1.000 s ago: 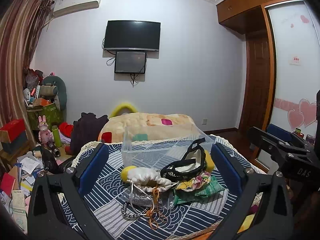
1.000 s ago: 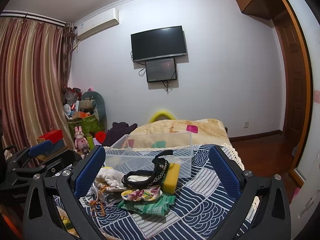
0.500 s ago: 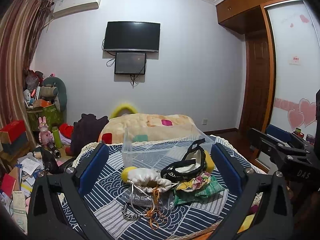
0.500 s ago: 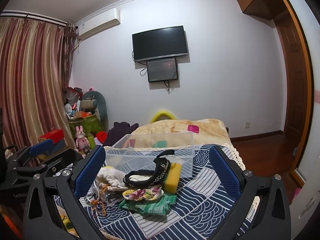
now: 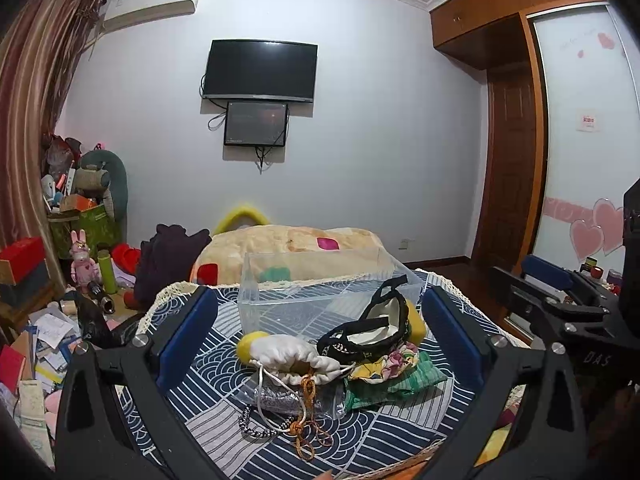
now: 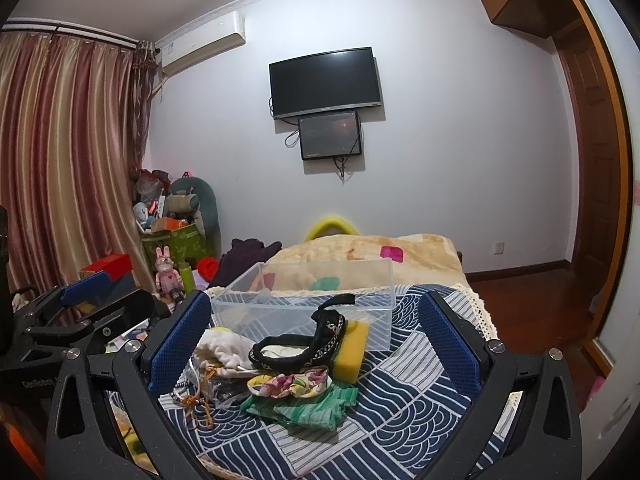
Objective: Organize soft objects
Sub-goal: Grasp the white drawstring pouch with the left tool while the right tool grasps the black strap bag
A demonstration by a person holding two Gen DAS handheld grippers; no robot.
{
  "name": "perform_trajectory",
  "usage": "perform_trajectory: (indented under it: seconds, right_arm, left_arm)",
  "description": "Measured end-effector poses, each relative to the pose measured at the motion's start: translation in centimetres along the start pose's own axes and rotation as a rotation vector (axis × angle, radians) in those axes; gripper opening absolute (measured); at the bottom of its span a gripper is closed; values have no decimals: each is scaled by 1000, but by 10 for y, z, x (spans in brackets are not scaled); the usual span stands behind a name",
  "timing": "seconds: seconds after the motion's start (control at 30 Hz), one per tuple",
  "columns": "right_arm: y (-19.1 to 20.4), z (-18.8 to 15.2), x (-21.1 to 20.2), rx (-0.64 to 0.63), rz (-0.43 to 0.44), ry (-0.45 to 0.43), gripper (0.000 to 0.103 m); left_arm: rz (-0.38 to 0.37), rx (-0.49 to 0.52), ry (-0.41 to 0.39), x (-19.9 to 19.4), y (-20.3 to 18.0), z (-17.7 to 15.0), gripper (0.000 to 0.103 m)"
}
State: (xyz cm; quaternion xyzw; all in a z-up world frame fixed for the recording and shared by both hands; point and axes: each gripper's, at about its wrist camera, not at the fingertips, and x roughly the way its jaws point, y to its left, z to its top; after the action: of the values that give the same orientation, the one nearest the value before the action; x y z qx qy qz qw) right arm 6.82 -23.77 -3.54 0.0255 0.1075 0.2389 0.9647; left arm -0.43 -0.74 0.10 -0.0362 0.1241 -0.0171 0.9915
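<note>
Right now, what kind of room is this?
Likely a lived-in bedroom: wall-mounted TV, built-in wardrobe, curtains, and a blanket-covered mound that may be a bed.

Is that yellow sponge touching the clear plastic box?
Cannot tell. In the right wrist view the yellow sponge overlaps the clear plastic box front wall, but no contact or gap shows plainly.

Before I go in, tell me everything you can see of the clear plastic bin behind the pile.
The clear plastic bin is a rectangular, see-through, open-topped tub with no lid in view. It stands upright on the blue wave-patterned cloth, behind the heap of soft things. Nothing shows inside it; the cloth's pattern reads through its walls. The yellow sponge and the black-trimmed strap piece lie against its near wall. Neither gripper touches it.
</note>
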Motion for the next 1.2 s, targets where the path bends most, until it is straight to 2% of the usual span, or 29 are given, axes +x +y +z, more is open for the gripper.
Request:
perform_trajectory:
  seconds: [0.17, 0.3, 0.43, 0.6, 0.67, 0.8, 0.93, 1.07, 1.17, 1.2]
  right_arm:
    - [-2, -7, 12, -9, 1, 34, 103]
    - [-6, -14, 23, 8, 12, 74, 96]
    - [-10, -21, 36, 19, 18, 133, 86]
    - [-11, -30, 49, 20, 35, 188, 72]
    - [-9, -33, 53, 16, 48, 209, 64]
    - [-5, -38, 62, 4, 57, 242, 63]
    - [-3, -42, 74, -10, 50, 268, 63]
    - [-3, -45, 84, -13, 53, 287, 62]
    - [0, -47, 94, -20, 67, 312, 49]
    - [0, -47, 96, -19, 73, 317, 49]
  left_arm:
    - [-5, -25, 44, 16, 11, -8, 102]
    - [20, -41, 86, 32, 21, -15, 87]
    - [36, -54, 124, 47, 31, -22, 81]
    - [2, -83, 188, 66, 43, -34, 63]
    - [-9, -92, 215, 75, 45, -39, 63]
    - [-14, -92, 246, 87, 44, -48, 63]
    - [21, -95, 270, 97, 46, -56, 63]
    - [-8, -131, 300, 109, 52, -63, 63]
    - [-33, -138, 321, 115, 51, -67, 63]
    - [-39, -138, 325, 116, 50, -69, 63]
